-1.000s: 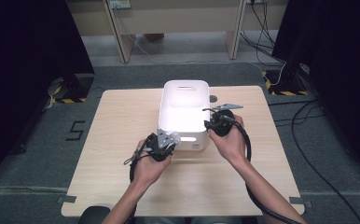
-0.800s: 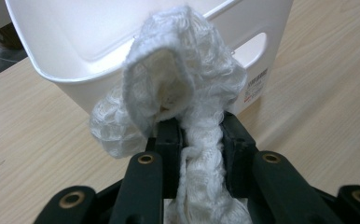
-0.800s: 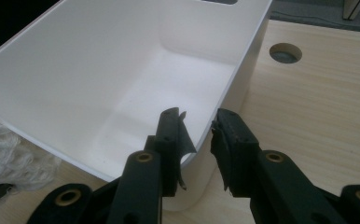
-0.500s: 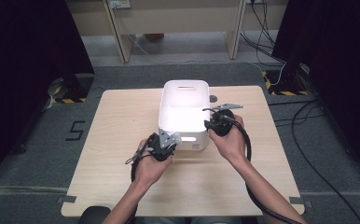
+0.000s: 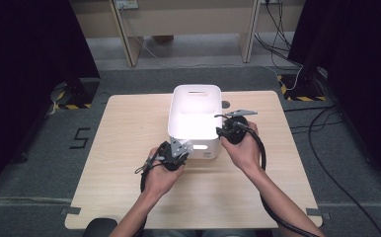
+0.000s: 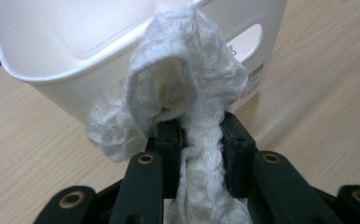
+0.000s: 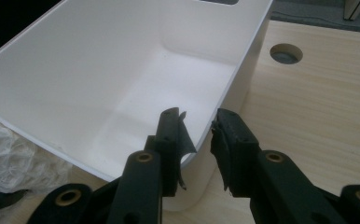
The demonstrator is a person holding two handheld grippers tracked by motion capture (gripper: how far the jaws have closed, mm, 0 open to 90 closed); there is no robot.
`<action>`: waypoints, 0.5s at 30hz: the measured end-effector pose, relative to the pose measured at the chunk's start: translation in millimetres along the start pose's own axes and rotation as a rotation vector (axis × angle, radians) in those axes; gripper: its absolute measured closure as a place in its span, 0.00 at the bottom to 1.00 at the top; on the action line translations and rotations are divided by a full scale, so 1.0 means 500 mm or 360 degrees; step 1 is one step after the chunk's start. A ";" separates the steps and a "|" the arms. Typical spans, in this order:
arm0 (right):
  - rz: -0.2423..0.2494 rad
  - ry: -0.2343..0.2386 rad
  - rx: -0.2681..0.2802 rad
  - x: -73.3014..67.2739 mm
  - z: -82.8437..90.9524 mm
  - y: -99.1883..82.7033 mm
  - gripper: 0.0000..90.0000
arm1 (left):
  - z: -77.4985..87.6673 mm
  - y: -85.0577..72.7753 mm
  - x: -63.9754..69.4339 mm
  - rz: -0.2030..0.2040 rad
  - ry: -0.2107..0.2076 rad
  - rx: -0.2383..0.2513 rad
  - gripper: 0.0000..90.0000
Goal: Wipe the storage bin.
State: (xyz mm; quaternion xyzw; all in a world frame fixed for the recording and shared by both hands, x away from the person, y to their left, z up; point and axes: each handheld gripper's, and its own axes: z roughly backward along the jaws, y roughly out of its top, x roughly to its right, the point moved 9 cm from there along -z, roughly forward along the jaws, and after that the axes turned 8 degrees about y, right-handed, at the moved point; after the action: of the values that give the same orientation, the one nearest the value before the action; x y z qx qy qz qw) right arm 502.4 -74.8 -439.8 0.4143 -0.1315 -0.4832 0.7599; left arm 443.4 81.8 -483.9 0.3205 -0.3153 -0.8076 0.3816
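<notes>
A white plastic bin (image 5: 194, 106) stands on the wooden table (image 5: 129, 133), with nothing inside it. My left gripper (image 6: 200, 135) is shut on a white knitted cloth (image 6: 187, 88), which bulges up above the jaws just in front of the bin's near wall (image 6: 66, 42). In the high view the left gripper (image 5: 181, 147) sits at the bin's near left corner. My right gripper (image 7: 201, 135) straddles the near right corner of the bin (image 7: 99, 70), one jaw inside and one outside, closed on the wall. The right gripper (image 5: 221, 129) is also in the high view, and the cloth (image 7: 10, 154) shows at the lower left of the right gripper view.
A round cable hole (image 7: 286, 53) lies in the tabletop to the right of the bin. Bare wood spreads left, right and in front of the bin. Dark curtains, desk legs and floor cables (image 5: 326, 113) surround the table.
</notes>
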 end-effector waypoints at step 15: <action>0.0004 0.0001 -0.0001 0.000 0.000 0.000 0.80 | -0.011 -0.008 0.018 -0.0024 -0.0016 -0.0028 0.80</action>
State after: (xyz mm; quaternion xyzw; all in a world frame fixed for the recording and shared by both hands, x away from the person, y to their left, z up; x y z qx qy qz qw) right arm 502.4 -74.7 -439.7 0.4142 -0.1315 -0.4822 0.7607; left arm 441.4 74.9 -492.9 0.3154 -0.3078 -0.8149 0.3766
